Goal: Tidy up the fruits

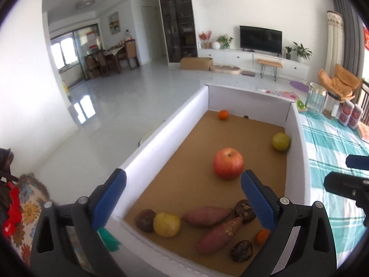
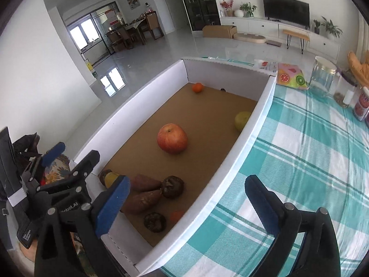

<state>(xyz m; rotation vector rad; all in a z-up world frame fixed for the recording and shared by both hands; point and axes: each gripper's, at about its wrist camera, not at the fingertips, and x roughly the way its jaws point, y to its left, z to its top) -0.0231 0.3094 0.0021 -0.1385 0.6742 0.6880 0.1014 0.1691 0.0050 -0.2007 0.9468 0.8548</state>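
Cardboard lines the floor of the shallow white box (image 1: 161, 138), which sits on the checked tabletop (image 2: 311, 161), and every fruit in sight already lies inside that box. Taking the red apple (image 1: 228, 163) as the landmark, roughly mid-floor: a small orange (image 1: 223, 114) sits well beyond it by the far wall, and a yellow-green fruit (image 1: 280, 141) lies beyond and to its right against the side wall. On the near side of the apple a loose cluster has gathered by the near wall: two sweet potatoes (image 1: 207, 215) touching one another, a yellow fruit (image 1: 166, 224) just left of them with a dark round fruit (image 1: 145, 219) against it, two more dark fruits (image 1: 245, 210) to their right, and a second small orange (image 1: 262, 236) partly hidden behind a finger.

The left hand-held gripper (image 1: 182, 198) hangs over the near end of the box with its jaws spread wide and nothing between them. The right hand-held gripper (image 2: 184, 207) is likewise wide open and empty, straddling the box's right wall near the cluster.

My reading is that the sorting is only partly done (if the near group is indeed the goal): the apple, the far orange and the yellow-green fruit lie apart and would need bringing together. No fruit lies out on the tabletop.
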